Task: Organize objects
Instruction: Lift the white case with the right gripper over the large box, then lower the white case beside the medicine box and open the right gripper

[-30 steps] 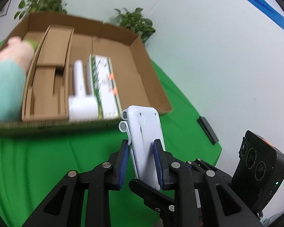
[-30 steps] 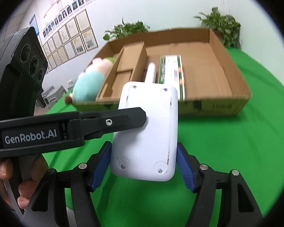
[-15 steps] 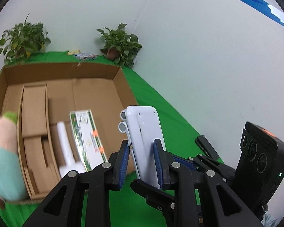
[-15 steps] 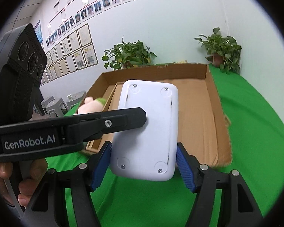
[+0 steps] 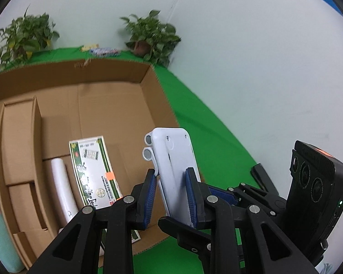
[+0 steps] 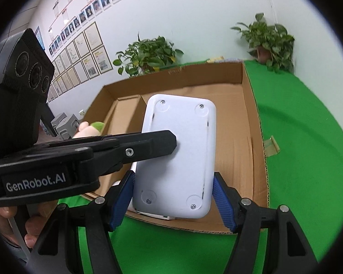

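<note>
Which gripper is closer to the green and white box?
Left. The left gripper holds the white device right beside the green and white box in the cardboard box; the right gripper grips the device's far side.

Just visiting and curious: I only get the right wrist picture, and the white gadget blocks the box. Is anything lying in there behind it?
Observer: Yes. The left wrist view shows a green-and-white carton lying flat on the cardboard box floor.
Operator: Anything next to it?
Observer: A white tube lies alongside, on the carton's left in that view.
Operator: Is the gadget thick?
Observer: No, the white device is slim; the left gripper pinches its two broad faces.
</note>
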The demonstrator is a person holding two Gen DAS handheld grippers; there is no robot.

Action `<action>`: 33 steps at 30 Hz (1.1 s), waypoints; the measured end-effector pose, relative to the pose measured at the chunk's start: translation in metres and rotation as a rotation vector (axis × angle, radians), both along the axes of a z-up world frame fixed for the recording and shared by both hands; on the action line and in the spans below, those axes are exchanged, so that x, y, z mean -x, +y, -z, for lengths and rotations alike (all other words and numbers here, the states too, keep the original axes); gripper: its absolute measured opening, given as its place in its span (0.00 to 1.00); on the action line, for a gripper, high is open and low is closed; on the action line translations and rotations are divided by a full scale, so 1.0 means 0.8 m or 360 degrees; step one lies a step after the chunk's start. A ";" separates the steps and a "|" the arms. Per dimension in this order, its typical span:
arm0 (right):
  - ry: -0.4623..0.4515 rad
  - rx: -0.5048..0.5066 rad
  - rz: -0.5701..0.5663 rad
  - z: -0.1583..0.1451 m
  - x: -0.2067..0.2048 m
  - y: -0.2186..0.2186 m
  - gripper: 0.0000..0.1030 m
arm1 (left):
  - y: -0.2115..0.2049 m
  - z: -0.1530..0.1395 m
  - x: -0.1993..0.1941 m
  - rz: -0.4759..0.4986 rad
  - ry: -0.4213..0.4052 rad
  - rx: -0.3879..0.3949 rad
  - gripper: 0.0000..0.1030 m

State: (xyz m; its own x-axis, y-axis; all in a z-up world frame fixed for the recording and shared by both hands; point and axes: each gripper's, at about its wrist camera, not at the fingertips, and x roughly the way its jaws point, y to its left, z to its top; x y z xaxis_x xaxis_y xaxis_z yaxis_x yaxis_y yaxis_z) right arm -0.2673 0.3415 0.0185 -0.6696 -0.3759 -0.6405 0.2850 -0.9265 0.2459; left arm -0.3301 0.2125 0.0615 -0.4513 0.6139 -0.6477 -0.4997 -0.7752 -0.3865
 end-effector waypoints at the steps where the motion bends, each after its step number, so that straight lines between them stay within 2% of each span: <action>1: -0.0025 0.0003 -0.0010 0.009 0.005 0.001 0.64 | 0.003 0.009 0.006 -0.0003 -0.0018 0.0014 0.22; 8: -0.0168 0.0029 -0.0054 0.045 0.035 0.006 0.64 | 0.012 0.063 0.041 -0.0040 -0.0141 0.0063 0.22; 17: -0.0362 0.0065 -0.0060 0.083 0.056 0.018 0.64 | 0.029 0.111 0.064 -0.0045 -0.0251 0.0135 0.22; 23: -0.0451 0.0000 -0.0084 0.095 0.065 0.010 0.64 | 0.030 0.127 0.072 -0.0088 -0.0296 0.0166 0.22; 24: -0.0477 0.0004 -0.0089 0.098 0.067 0.009 0.64 | 0.030 0.130 0.073 -0.0092 -0.0311 0.0169 0.18; 26: -0.0480 -0.0036 -0.0091 0.100 0.067 0.005 0.64 | 0.028 0.138 0.076 -0.0086 -0.0335 0.0157 0.17; 33: -0.0463 0.0035 -0.0102 0.095 0.062 0.013 0.64 | 0.029 0.140 0.082 -0.0083 -0.0333 0.0161 0.18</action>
State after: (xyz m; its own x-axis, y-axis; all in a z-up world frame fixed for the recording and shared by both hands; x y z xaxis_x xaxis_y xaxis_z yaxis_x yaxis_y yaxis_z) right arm -0.3167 0.3522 -0.0573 -0.4337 -0.4272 -0.7933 0.2572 -0.9025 0.3454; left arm -0.3959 0.2360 -0.0508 -0.3300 0.5207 -0.7874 -0.3752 -0.8377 -0.3967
